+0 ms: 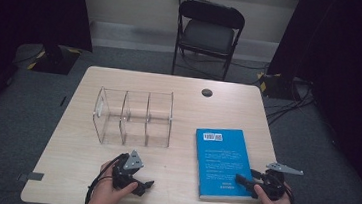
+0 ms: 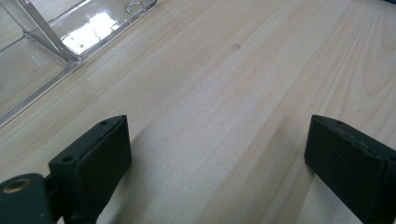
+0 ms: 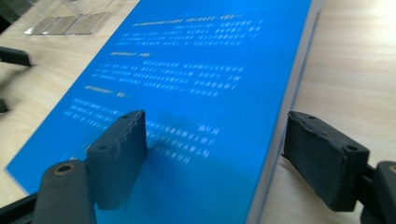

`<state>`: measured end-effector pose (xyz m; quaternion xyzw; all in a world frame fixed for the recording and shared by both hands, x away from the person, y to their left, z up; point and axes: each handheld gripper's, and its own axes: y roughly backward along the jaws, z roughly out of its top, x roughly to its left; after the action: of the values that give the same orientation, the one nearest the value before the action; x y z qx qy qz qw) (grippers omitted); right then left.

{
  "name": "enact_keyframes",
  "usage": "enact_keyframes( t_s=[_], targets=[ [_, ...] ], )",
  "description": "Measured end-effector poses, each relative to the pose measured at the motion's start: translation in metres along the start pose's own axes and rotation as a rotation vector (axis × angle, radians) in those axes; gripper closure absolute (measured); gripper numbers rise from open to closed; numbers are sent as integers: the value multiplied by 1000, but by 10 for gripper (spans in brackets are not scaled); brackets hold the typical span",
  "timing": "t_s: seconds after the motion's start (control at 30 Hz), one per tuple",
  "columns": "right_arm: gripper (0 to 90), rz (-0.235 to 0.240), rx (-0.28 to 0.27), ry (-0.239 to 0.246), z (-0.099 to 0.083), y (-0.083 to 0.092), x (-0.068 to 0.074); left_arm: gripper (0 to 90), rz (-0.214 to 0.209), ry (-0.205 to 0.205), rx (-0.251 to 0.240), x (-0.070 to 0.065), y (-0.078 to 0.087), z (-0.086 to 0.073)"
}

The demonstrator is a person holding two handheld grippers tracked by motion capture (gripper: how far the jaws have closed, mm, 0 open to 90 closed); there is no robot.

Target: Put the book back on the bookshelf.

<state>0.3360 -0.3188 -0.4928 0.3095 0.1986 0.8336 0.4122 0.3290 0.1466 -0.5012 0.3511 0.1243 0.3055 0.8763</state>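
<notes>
Clear acrylic organizer at tabletop centre-left. Left claw near front edge, jaws apart, nothing between them. Blue book lies flat right of organizer, back cover up. Right claw at book's near right corner, jaws apart, straddling page edge. Book likely stiff, moderately heavy, cover slick; best gripped across that edge.

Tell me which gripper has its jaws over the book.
The right gripper: its open jaws straddle the blue book's edge. The left gripper hangs over bare table.
</notes>
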Motion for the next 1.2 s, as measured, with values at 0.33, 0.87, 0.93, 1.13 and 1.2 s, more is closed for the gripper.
enact_keyframes(
  t_s=[0.33,0.87,0.93,1.13,1.2],
  targets=[
    [184,-10,32,25,0,1,6,65,0,0,0,0,0,0],
    [138,7,62,-12,-1,-1,7,0,-13,-6,15,-8,-12,10],
    [138,-7,72,-22,-1,-1,9,0,-16,-14,16,-11,-13,11],
    [138,-11,72,-24,-1,-1,10,0,-74,-61,20,-26,-20,18],
    [138,-8,74,-24,-1,0,10,0,-93,-76,16,-32,-23,21]
  ],
)
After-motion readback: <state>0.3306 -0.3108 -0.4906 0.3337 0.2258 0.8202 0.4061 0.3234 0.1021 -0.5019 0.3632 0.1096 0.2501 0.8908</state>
